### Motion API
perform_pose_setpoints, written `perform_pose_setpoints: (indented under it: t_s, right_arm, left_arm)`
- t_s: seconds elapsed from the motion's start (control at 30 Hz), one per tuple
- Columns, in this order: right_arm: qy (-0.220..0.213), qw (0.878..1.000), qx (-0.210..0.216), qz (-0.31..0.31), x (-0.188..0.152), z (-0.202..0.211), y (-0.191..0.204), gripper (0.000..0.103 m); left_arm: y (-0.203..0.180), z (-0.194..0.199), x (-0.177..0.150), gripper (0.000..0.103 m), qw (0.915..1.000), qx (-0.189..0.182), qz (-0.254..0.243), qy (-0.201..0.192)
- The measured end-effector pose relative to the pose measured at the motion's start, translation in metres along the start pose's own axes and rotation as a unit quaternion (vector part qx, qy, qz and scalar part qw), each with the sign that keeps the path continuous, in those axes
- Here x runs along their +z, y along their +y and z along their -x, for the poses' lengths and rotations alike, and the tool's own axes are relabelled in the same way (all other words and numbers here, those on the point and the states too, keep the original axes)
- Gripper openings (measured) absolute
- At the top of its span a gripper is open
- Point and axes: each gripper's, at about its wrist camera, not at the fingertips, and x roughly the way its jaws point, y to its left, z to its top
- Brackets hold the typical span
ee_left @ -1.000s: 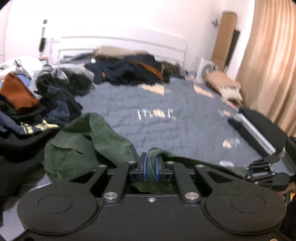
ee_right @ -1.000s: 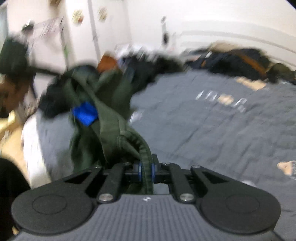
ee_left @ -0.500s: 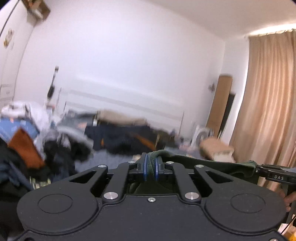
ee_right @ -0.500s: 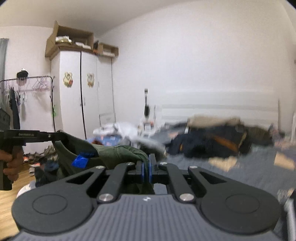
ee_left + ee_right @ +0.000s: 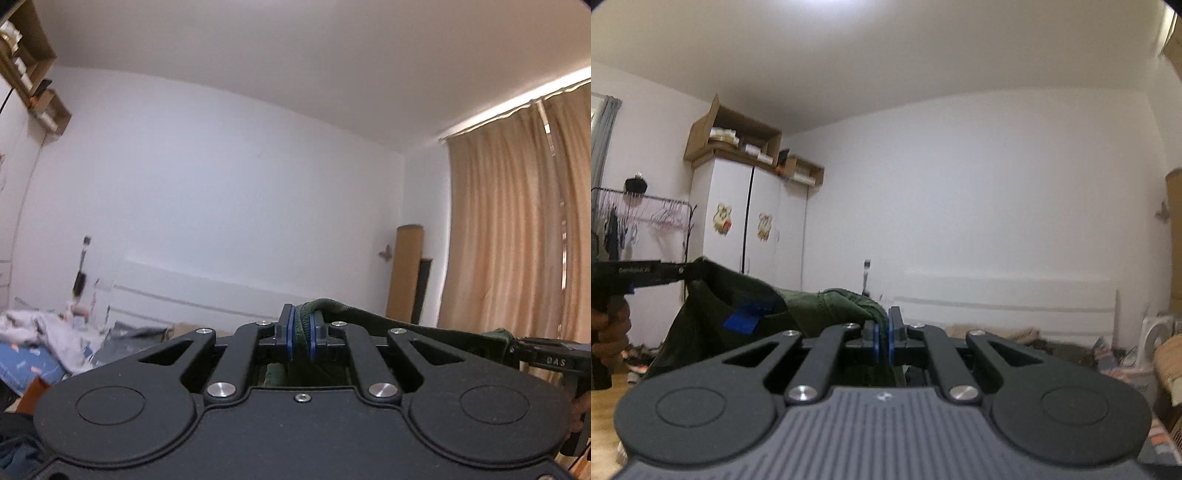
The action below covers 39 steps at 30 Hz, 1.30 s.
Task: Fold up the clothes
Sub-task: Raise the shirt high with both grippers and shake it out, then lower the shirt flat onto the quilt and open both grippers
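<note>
Step in hand looks like lift-and-spread — dark green garment (image 5: 424,328) held up in the air between the two grippers, well above the bed (image 5: 1052,347). Left gripper (image 5: 300,338), bottom centre of the left wrist view, is clamped on a ribbed green edge; blue pads pinch it tight. Right gripper (image 5: 881,339), bottom centre of the right wrist view, is closed on another bunched bit of the same cloth.

Cloth runs taut-ish from the left gripper toward the lower right of that frame, where the other gripper shows. In the right wrist view it sags to the left of frame, with a blue tag (image 5: 746,317) showing inside, and hangs down at lower left. Type of garment can't be told — thick, ribbed hem, probably a sweatshirt.

Next move, as a guess: hold both grips, pull apart to flatten, then lay it on the bed for folding. Other clothes (image 5: 40,332) sit piled at left edge.
</note>
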Motion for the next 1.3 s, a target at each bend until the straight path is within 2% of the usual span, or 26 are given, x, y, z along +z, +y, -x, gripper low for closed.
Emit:
perform_pose_setpoints:
  t_s: [0.27, 0.37, 0.47, 0.7, 0.97, 1.07, 1.17, 1.3]
  right_arm:
    - [-0.046, 0.998, -0.028, 0.032, 0.051, 0.029, -0.001, 0.004]
    - [-0.039, 0.997, -0.043, 0.041, 0.052, 0.021, -0.012, 0.004]
    - [-0.016, 0.998, -0.056, 0.04, 0.036, -0.005, -0.026, 0.004]
    - [0.058, 0.994, -0.095, 0.01, -0.053, -0.1, -0.075, 0.004]
    - [0.12, 0.983, -0.138, -0.015, -0.169, -0.231, -0.12, 0.004]
    - [0.143, 0.979, -0.143, -0.019, -0.218, -0.272, -0.133, 0.004]
    - [0.169, 0.975, -0.142, -0.028, -0.271, -0.3, -0.143, 0.004]
    - [0.194, 0.97, -0.14, -0.045, -0.331, -0.312, -0.151, 0.004]
  left_arm:
    - [-0.034, -0.001, 0.032, 0.008, 0.9986, -0.038, -0.013, -0.035]
    - [-0.036, -0.018, 0.03, 0.008, 0.9984, -0.045, -0.02, -0.027]
    - [-0.026, -0.054, 0.01, 0.008, 0.9988, -0.046, -0.014, -0.002]
    - [0.003, -0.165, -0.075, 0.008, 0.9956, -0.025, -0.008, 0.09]
    - [0.05, -0.291, -0.18, 0.008, 0.9836, 0.006, -0.003, 0.18]
    - [0.08, -0.313, -0.224, 0.008, 0.977, 0.018, 0.004, 0.212]
    - [0.115, -0.319, -0.267, 0.008, 0.9694, 0.031, 0.015, 0.243]
    - [0.151, -0.337, -0.326, 0.008, 0.9577, 0.045, 0.039, 0.282]
